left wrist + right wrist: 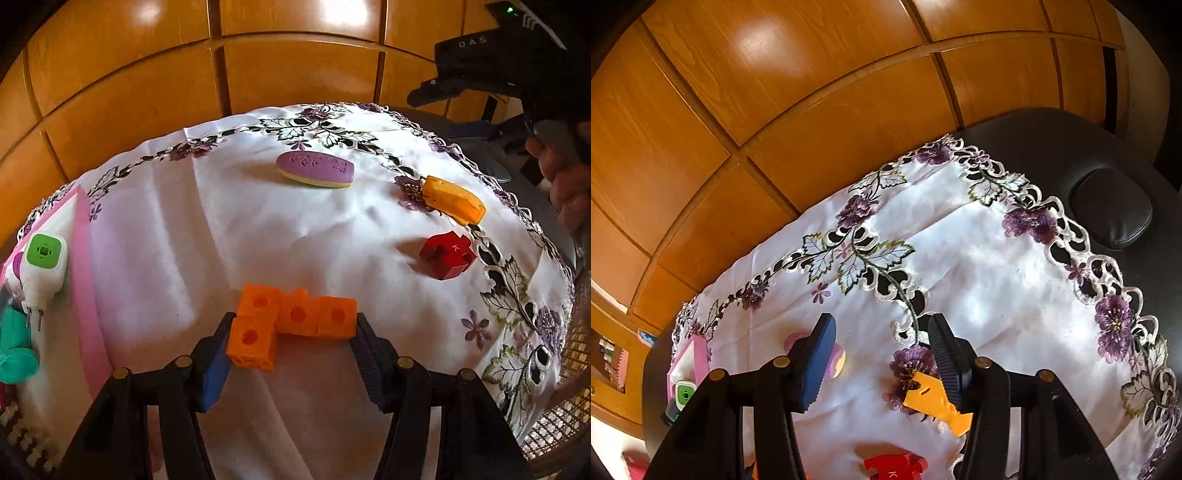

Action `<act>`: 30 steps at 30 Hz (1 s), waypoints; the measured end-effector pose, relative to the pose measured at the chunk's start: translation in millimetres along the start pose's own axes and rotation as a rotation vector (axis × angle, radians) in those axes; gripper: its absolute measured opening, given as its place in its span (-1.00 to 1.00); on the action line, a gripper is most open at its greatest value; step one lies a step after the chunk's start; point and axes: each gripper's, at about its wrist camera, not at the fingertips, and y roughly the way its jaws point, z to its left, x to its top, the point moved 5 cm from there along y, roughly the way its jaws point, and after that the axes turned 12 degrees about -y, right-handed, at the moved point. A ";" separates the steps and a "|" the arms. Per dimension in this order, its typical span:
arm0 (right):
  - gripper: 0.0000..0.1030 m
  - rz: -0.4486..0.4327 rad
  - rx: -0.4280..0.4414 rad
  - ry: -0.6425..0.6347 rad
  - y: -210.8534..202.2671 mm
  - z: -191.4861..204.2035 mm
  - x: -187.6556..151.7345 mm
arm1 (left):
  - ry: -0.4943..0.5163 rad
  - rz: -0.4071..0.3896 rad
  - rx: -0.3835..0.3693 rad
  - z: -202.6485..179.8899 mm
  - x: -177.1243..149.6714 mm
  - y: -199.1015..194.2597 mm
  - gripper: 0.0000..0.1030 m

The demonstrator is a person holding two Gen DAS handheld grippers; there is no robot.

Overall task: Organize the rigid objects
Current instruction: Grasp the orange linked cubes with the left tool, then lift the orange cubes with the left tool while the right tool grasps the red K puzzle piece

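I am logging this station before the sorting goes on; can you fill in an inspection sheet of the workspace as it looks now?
Surface: white tablecloth with purple embroidered flowers, wrinkled, over a dark table.
Job's things: orange linked plastic cubes between the left gripper's fingers; red plastic block marked K, yellow-orange plastic piece and purple oval bar with a cream base lie apart on the cloth.
Clutter: pink-rimmed tray at the left edge holds a white plug-in device with a green top and a teal plastic item.
Grippers: left gripper around the cubes; right gripper open, empty, above the cloth.
Cables: nothing seen.
Surroundings: wooden panelled wall; black padded cushion.
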 end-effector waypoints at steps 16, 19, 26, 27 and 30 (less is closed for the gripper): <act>0.02 0.454 -0.025 -0.275 16.4 34.9 -85.6 | -0.031 -0.015 -0.015 5.3 -1.3 -3.6 0.18; 0.03 0.465 -0.037 -0.287 23.5 37.1 -88.7 | -0.033 -0.008 -0.008 7.3 -1.7 -6.2 0.17; -0.09 0.473 -0.110 -0.394 28.5 44.8 -92.4 | -0.072 0.001 -0.015 14.3 -2.8 -18.0 0.17; -0.10 0.464 -0.101 -0.402 27.2 48.2 -91.3 | -0.070 -0.006 -0.018 14.3 -2.5 -21.7 0.17; -0.09 0.427 -0.069 -0.407 24.4 60.7 -82.2 | -0.065 -0.037 -0.036 12.8 -0.2 -38.4 0.17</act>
